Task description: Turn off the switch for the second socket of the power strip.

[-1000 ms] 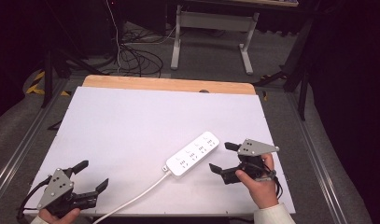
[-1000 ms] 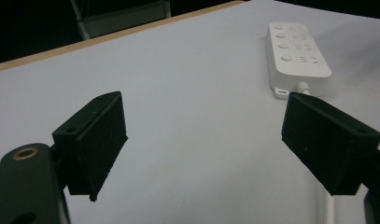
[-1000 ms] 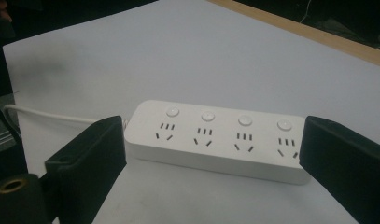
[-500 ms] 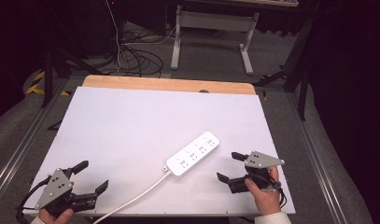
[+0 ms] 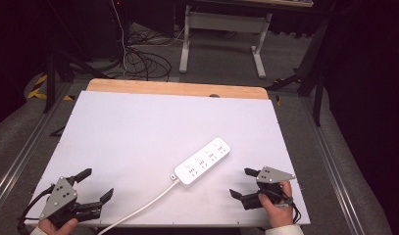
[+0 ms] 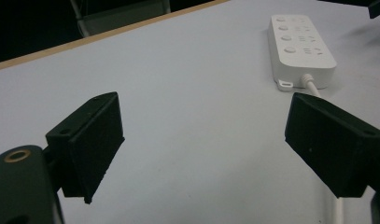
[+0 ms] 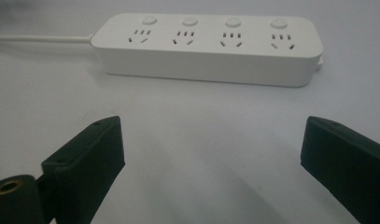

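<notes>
Right gripper (image 5: pixel 246 183) farther from power strip (image 5: pixel 203 160)

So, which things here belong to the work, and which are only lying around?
In the work:
- white power strip and its white cord
- right gripper, open, nearest the strip
- left gripper, open

Only lying around:
- black cables on the floor
- grey desk frame beyond the table

Each pair of tongs, left (image 5: pixel 88 185) and right (image 5: pixel 244 183), is matte black with two blocky, flat-faced jaws. A grey three-cornered plate with small dark holes tops each one. Black cables loop behind the grips. Pale sleeve cuffs (image 5: pixel 284 230) show at both wrists.
</notes>
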Available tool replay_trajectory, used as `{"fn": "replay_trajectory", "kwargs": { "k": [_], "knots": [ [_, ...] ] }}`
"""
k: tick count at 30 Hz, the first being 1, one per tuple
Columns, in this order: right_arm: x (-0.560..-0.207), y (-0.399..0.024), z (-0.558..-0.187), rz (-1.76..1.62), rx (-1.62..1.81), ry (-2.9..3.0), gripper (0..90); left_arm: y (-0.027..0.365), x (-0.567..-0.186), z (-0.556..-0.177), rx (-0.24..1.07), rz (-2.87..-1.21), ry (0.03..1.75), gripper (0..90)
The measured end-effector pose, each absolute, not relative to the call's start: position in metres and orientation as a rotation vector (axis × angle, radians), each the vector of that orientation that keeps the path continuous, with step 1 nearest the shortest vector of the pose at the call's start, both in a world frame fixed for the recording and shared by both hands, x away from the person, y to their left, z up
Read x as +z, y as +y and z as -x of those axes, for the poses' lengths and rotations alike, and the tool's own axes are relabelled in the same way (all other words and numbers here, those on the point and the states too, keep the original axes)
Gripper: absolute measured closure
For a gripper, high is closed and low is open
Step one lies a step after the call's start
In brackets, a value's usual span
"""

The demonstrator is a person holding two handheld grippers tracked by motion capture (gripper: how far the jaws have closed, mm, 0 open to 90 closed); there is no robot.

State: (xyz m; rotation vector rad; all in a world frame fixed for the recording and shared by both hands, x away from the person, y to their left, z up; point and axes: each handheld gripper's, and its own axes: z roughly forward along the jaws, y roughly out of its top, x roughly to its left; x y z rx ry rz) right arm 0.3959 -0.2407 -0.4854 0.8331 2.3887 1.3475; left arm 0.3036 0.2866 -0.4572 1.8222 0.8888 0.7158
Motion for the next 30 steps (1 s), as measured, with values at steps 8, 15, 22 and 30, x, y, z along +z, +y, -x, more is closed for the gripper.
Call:
{"fn": "replay_trajectory", "kwargs": {
  "k": [8,15,22,30],
  "knots": [
    [-0.4945,-0.2399,-0.3903,-0.852,1.338,2.392,6.4,0.2858,-0.4583,-0.3046,0.687,-1.845,0.883,8.8],
    [-0.4876,-0.2411,-0.3896,-0.825,1.362,2.331,6.7,0.2879,-0.4593,-0.3029,0.682,-1.841,0.885,8.8],
    [-0.4874,-0.2429,-0.3881,-0.801,1.369,2.337,7.1,0.2922,-0.4605,-0.3016,0.689,-1.836,0.882,8.9],
    [-0.4872,-0.2466,-0.3880,-0.805,1.361,2.330,6.8,0.2911,-0.4631,-0.3024,0.733,-1.833,0.868,8.9]
  ]
}}
